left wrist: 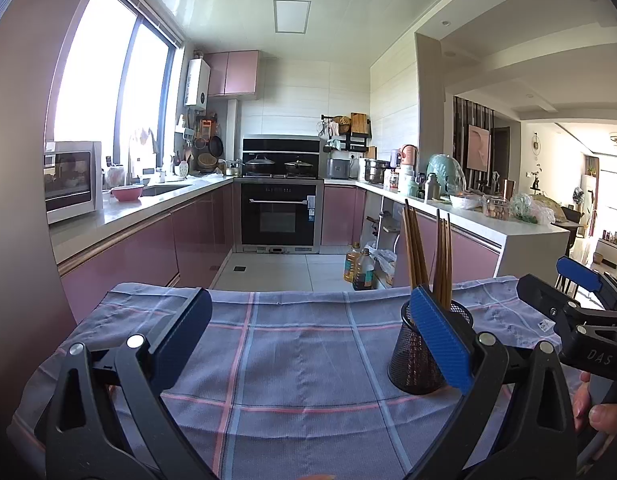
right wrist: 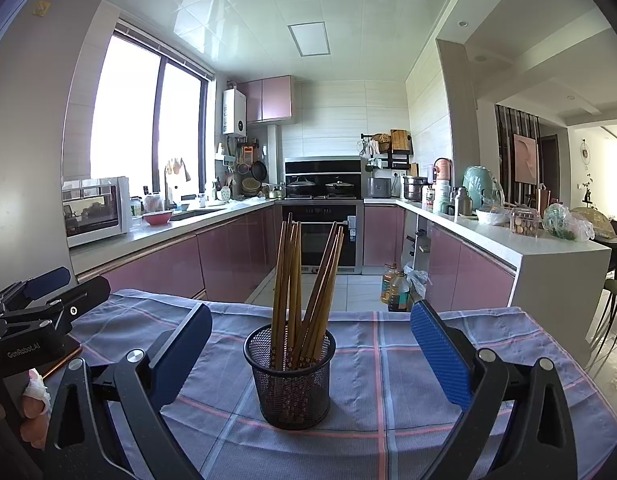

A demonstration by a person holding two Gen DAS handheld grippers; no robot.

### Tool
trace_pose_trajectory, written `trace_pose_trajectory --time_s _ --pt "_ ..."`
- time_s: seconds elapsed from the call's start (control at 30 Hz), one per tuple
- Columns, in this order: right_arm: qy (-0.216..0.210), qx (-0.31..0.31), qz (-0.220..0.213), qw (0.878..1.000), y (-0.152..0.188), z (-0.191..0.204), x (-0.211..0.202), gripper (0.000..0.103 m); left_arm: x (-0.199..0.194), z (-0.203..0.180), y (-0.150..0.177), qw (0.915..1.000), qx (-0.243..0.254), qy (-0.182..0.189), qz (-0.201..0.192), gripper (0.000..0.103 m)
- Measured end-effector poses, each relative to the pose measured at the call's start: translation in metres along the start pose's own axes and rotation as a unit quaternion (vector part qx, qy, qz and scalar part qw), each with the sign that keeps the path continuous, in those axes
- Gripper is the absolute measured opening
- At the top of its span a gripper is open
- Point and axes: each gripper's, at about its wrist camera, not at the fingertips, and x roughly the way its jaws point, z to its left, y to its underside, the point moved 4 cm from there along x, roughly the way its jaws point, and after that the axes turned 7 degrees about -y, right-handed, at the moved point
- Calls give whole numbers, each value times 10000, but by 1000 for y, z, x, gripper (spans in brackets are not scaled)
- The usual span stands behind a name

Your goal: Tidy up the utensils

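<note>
Holder: black mesh cup (right wrist: pixel 289 376) upright on checked cloth (right wrist: pixel 388 380), holding brown chopsticks (right wrist: pixel 304 280).
Left gripper (left wrist: pixel 308 340): jaws spread, empty.
Right gripper (right wrist: pixel 310 354): jaws spread, flanking the cup without touching.

A checked blue cloth (right wrist: pixel 408 364) with pink lines covers the surface. Beyond it, pink cabinets (right wrist: pixel 228 256) line both sides of a kitchen, with a black oven (right wrist: pixel 320 236) at the far end and two lidded pots (right wrist: pixel 300 186) above it. A microwave (right wrist: pixel 94 210) and pink bowl (right wrist: pixel 157 217) sit left; oil bottles (right wrist: pixel 393 286) stand on the floor.
</note>
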Motion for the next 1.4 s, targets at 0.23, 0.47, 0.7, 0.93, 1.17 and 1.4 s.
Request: trace_pose_trajectory --time_s 0.23,0.47,0.7,0.93,1.17,1.4 --pt "-9 11 9 10000 0 0 0 96 1 0 2 10000 -37 12 19 97" --pt "-3 5 7 10000 0 0 0 96 1 0 3 10000 -51 25 27 97" --pt "-2 3 2 10000 0 0 0 96 1 1 4 10000 -60 33 36 97" --pt "0 5 3 10000 0 0 -1 96 1 1 4 10000 -60 38 40 97" --pt "-7 11 3 10000 0 0 -1 96 1 1 4 10000 -65 40 44 97" --pt "-7 15 9 10000 0 -1 0 96 2 0 6 10000 -56 39 58 97"
